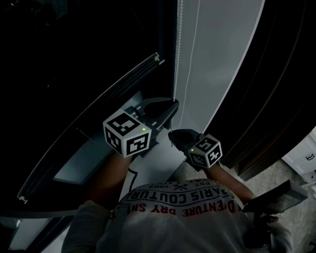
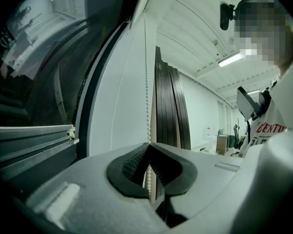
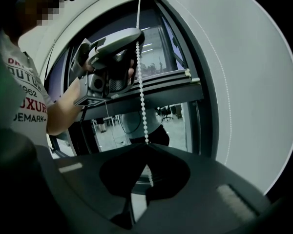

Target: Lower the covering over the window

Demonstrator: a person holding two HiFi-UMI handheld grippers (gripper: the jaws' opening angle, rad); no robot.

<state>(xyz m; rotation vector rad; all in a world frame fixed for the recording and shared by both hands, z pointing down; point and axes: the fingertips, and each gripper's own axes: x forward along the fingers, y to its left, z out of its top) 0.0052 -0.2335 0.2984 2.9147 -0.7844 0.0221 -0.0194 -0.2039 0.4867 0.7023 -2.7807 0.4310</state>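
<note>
The blind point(image 1: 68, 46) is a dark sheet, hard to tell from the glass. Its bottom rail point(image 1: 95, 120) crosses the window at 10 o'clock of the left gripper point(image 1: 171, 107). The bead chain point(image 1: 176, 46) is cut off at 12 o'clock. The fingers of both grippers are closed on it, the right gripper point(image 1: 173, 135) at 6 o'clock of the left. A white wall point(image 1: 226, 46) stands at 1 o'clock and a dark curtain point(image 1: 284, 78) at 3.

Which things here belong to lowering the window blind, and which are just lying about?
For the job:
- bead chain, clamped by the left gripper higher up and the right gripper lower down
- white roller blind
- window

Lying about:
- dark curtain bunched to the right of the blind
- white furniture on the floor
</note>
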